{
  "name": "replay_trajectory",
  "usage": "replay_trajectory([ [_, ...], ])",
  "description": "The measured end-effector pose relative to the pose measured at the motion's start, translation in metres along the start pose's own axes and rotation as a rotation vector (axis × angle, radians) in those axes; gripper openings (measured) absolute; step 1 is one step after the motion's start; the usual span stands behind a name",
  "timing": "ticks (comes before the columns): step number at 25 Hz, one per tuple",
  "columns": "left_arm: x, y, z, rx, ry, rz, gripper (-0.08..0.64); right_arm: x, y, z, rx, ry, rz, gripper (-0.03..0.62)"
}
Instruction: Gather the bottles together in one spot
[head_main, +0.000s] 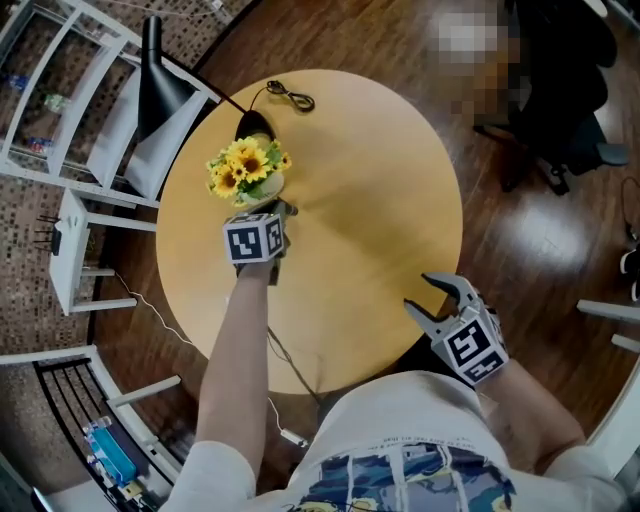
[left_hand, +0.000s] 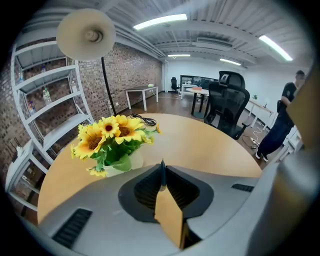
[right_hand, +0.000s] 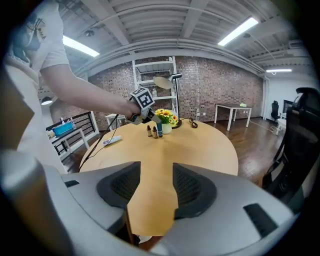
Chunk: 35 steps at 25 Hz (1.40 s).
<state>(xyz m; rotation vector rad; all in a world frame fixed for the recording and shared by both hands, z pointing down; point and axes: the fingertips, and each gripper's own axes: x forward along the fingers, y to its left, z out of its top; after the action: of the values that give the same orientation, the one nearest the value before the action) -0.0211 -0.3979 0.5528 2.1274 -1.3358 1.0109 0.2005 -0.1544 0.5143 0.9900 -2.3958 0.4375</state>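
In the right gripper view, two small brown bottles and a taller blue-green bottle stand close together on the round wooden table, right beside the white vase of sunflowers. My left gripper hangs just above them, apart from them. Its jaws are shut with nothing between them, and the sunflowers are just ahead. In the head view the left gripper hides the bottles. My right gripper is open and empty over the table's near right edge.
A black lamp and a coiled cable are at the table's far side. A white tube and a cord lie on its left part. A white shelf stands left, an office chair right.
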Motion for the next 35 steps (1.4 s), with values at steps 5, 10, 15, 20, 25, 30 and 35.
replay_trajectory([
  [5, 0.021, 0.009, -0.006, 0.013, 0.039, 0.019, 0.035, 0.001, -0.014, -0.01, 0.02, 0.02, 0.007, 0.227],
  [10, 0.03, 0.013, -0.01, -0.004, 0.047, 0.014, 0.037, 0.003, -0.023, -0.019, 0.04, 0.038, 0.007, 0.227],
  [15, 0.031, 0.019, -0.01, -0.017, 0.036, 0.02, 0.052, 0.006, -0.023, -0.02, 0.05, 0.045, 0.007, 0.227],
  [20, 0.026, 0.021, -0.007, -0.004, 0.009, 0.027, 0.106, 0.01, -0.019, -0.017, 0.039, 0.046, 0.017, 0.227],
  [25, 0.011, 0.019, -0.005, 0.016, -0.03, 0.017, 0.107, 0.012, -0.013, -0.014, 0.015, 0.045, 0.043, 0.227],
  [30, -0.023, 0.021, -0.003, -0.006, -0.111, 0.069, 0.107, 0.015, -0.007, -0.017, 0.002, 0.041, 0.066, 0.227],
  [35, -0.093, 0.011, -0.023, -0.079, -0.208, 0.07, 0.107, 0.02, 0.019, -0.014, 0.024, 0.031, 0.071, 0.227],
])
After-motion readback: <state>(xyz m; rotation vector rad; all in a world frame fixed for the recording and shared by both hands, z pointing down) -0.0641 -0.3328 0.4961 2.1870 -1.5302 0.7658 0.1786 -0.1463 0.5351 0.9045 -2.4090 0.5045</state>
